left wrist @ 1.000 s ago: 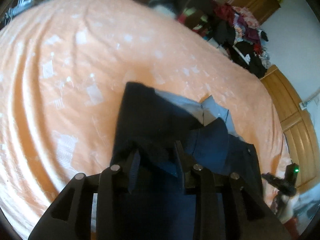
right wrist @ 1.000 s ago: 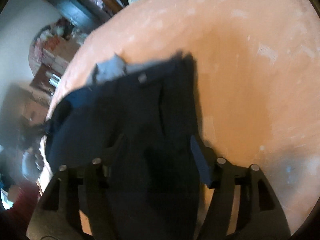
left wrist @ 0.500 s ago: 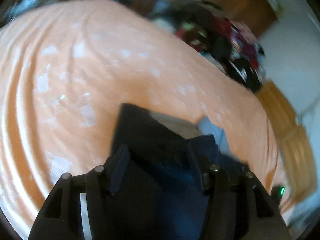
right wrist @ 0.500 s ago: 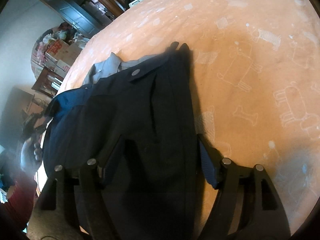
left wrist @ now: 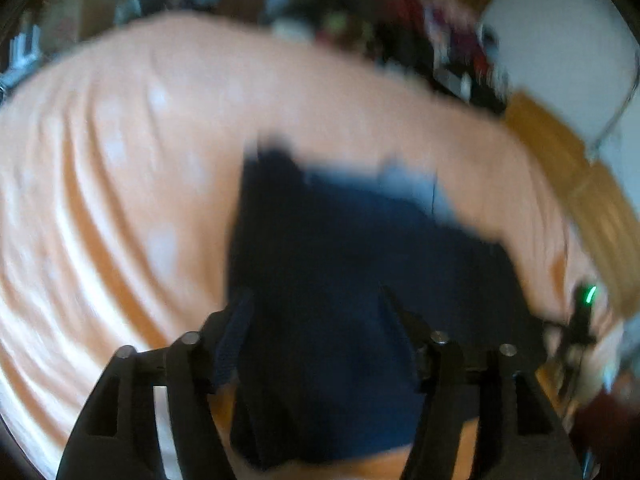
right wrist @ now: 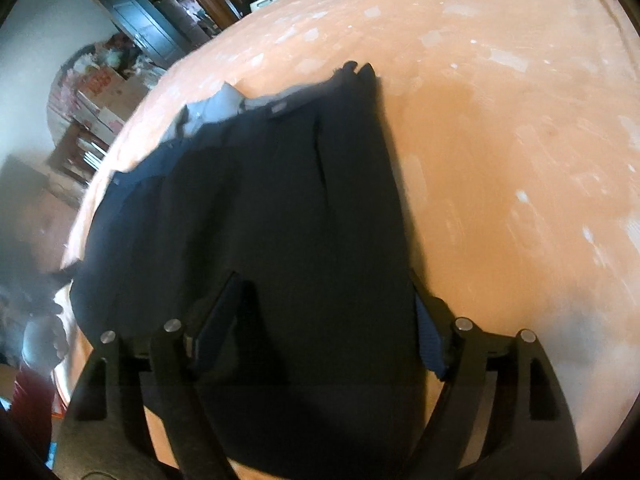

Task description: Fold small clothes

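Orange bedding [right wrist: 500, 128] fills both views, a printed sheet spread over a bed, with cluttered shelves and piled clothes beyond its far edge. On it, toward the near edge, lies the dark navy garment [right wrist: 280, 208], apparently small trousers, with a grey lining [right wrist: 216, 108] showing at its far end. Both tools hang over its near end: the left gripper [left wrist: 316, 332] and the right gripper [right wrist: 320, 316] each stand wide apart with cloth below but nothing pinched. A fold looks just laid, or the next about to start. The next move likely calls for closing on the near hem corners and carrying them toward the far end.
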`<move>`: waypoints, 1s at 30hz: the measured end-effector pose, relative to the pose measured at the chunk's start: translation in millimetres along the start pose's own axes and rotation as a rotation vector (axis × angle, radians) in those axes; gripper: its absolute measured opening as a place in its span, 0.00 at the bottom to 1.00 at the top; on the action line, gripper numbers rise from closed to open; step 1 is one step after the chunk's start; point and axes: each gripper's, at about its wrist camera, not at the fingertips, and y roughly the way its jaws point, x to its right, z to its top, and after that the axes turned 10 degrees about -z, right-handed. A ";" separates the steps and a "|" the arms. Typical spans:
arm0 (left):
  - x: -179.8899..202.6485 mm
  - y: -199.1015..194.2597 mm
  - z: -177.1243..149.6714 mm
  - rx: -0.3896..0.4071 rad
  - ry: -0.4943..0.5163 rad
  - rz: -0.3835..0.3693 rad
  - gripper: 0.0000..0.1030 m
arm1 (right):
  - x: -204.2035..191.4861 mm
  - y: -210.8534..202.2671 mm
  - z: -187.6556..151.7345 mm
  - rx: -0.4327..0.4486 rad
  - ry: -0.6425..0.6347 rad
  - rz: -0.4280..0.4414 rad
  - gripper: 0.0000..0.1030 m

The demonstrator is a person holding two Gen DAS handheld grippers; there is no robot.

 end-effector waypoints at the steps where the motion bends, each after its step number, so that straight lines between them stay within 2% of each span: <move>1: -12.1 0.6 -9.3 0.007 -0.029 -0.004 0.61 | -1.0 -4.2 -4.7 -0.007 -0.008 -0.028 0.76; 2: -16.4 -6.0 -11.6 0.035 -0.047 -0.018 0.59 | -2.2 -8.5 -7.7 -0.010 -0.016 -0.057 0.76; 3: -21.0 -18.9 -12.1 0.055 -0.080 0.040 0.56 | -3.9 -14.3 -11.1 -0.008 -0.026 -0.096 0.76; 5: -25.9 -47.8 -15.1 0.135 -0.110 0.123 0.61 | -5.8 -32.7 -22.7 0.013 -0.048 -0.175 0.81; 7: -33.7 -76.7 -21.8 0.185 -0.149 0.235 0.62 | -4.3 -48.3 -38.6 0.036 -0.037 -0.196 0.88; 8: -36.2 -87.9 -27.0 0.191 -0.157 0.254 0.62 | -2.9 -55.7 -52.8 0.049 -0.030 -0.203 0.91; 10: -33.4 -95.1 -37.1 0.169 -0.144 0.232 0.64 | -3.9 -58.9 -75.5 0.055 -0.027 -0.230 0.93; 13: -18.6 -79.9 -58.8 0.084 -0.057 0.240 0.69 | -4.8 -50.0 -102.5 0.057 -0.015 -0.255 0.97; 14: -15.4 -74.0 -66.7 0.068 -0.048 0.244 0.75 | -9.3 -49.5 -105.3 0.087 -0.040 -0.276 1.00; 16: -5.9 -63.9 -75.5 0.056 0.004 0.310 0.83 | -16.4 -41.1 -106.7 0.099 -0.083 -0.324 1.00; 18: 3.5 -54.2 -75.5 0.014 0.059 0.332 1.00 | -17.9 -34.6 -103.2 0.099 -0.104 -0.345 1.00; 20: 1.1 -48.5 -79.0 -0.001 0.049 0.350 1.00 | -14.4 -33.0 -102.4 0.103 -0.100 -0.331 1.00; 22: -4.7 -49.0 -77.1 0.005 0.025 0.328 1.00 | -12.7 -32.4 -102.3 0.107 -0.099 -0.321 1.00; 26: -8.1 -46.9 -75.3 0.037 0.018 0.308 1.00 | -12.8 -32.8 -106.5 0.120 -0.103 -0.324 1.00; 30: -4.6 -46.5 -78.9 0.062 0.028 0.326 1.00 | -12.0 -32.9 -107.5 0.130 -0.095 -0.312 1.00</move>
